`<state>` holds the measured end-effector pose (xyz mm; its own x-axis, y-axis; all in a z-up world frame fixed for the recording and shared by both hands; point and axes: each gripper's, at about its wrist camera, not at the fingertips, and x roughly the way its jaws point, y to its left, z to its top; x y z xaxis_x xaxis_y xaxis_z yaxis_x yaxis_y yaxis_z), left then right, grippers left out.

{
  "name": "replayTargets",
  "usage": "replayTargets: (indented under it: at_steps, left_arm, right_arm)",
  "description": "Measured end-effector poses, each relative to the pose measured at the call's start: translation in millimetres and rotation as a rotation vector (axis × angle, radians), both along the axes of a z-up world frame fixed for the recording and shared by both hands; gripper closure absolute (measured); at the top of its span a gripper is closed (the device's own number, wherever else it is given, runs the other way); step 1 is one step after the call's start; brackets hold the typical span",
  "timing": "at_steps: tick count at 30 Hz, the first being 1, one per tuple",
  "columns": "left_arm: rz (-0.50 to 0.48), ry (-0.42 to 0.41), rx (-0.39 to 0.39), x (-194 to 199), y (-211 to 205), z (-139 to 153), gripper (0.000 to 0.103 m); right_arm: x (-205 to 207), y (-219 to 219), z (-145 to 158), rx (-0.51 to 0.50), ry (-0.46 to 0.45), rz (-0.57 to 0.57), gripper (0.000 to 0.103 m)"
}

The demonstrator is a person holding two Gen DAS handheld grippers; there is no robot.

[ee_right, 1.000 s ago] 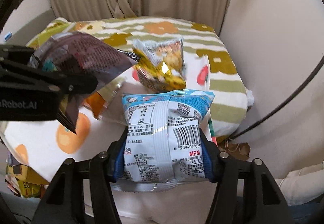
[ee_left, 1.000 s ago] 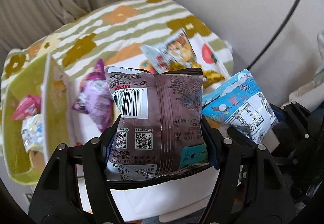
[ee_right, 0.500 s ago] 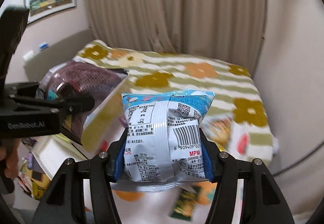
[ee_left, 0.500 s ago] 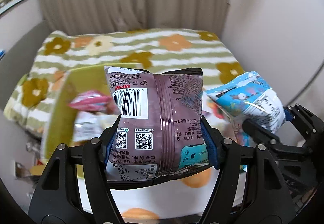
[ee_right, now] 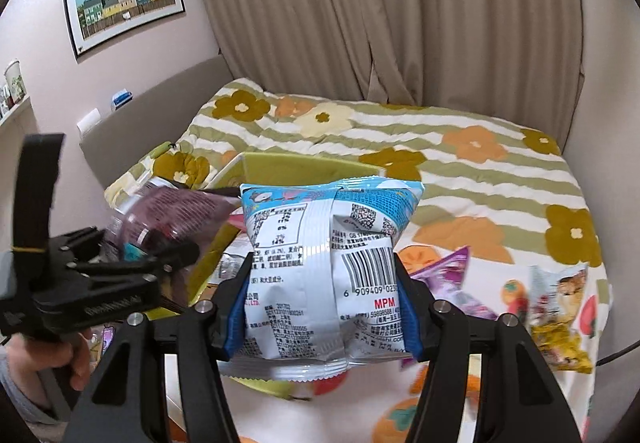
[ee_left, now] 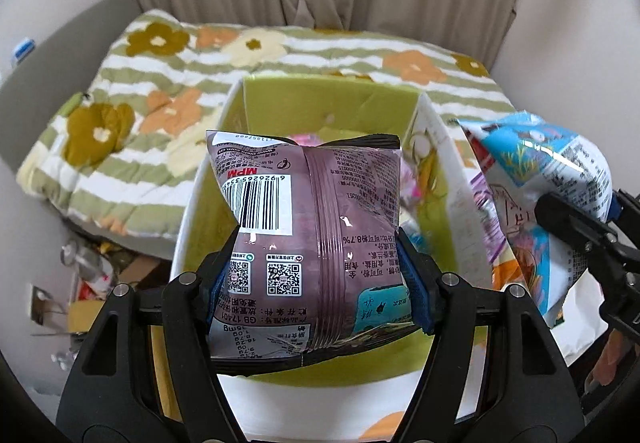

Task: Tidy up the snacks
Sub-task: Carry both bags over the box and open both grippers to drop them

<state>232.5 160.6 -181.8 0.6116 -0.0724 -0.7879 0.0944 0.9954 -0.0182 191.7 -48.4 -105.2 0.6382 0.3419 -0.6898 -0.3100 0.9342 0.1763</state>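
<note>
Beige curtains hang behind a bed with a flowered, green-striped blanket, and on this blanket stands a green box with white outer walls, which I take as the landmark. Directly above the open box, the left gripper is closed on a purple-brown snack bag, with the blue pads pressing its two sides. Just to the right of the box, the right gripper is closed in the same way on a blue and white snack bag. Both bags look puffy and full of air, with shiny film, barcodes and small print facing the cameras; the purple-brown one is held upside down. Inside the box some pink and pale packets are already lying, but they are partly hidden. To the right of the box, on the bed cover, a purple packet and a yellow packet are not yet sorted. I think the main risk is slipping: the film is smooth and the bags are soft, so a loose hold may let one fall beside the box. A harder squeeze may burst a bag or crush what is inside. The two grippers are also close together, so they may bump over the box, and a bag released too near the wall may land on the rim and tip out.
</note>
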Motion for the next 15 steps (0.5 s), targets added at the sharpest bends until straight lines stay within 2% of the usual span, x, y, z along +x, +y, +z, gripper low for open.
replayTargets:
  at_steps: [2, 3, 5, 10, 15]
  left_arm:
    - [-0.013, 0.010, 0.011, 5.4, 3.3, -8.1, 0.030]
    - [-0.023, 0.020, 0.016, 6.4, 3.1, -10.4, 0.019]
    - [-0.044, 0.020, 0.016, 7.3, 7.5, -13.6, 0.003]
    - [-0.073, 0.019, -0.026, 4.5, 24.5, -12.3, 0.001]
    - [-0.064, 0.014, -0.053, 0.6, 48.7, -10.0, 0.001]
  right_arm:
    - [2.7, 9.6, -5.7, 0.001, 0.014, -0.018, 0.047]
    - [3.7, 11.0, -6.9, 0.004, 0.020, -0.028, 0.047]
    - [5.5, 16.8, -10.3, 0.012, 0.034, -0.058, 0.047]
    - [9.9, 24.9, -16.7, 0.022, 0.061, -0.114, 0.047]
    - [12.8, 40.3, -27.7, 0.040, 0.099, -0.121, 0.047]
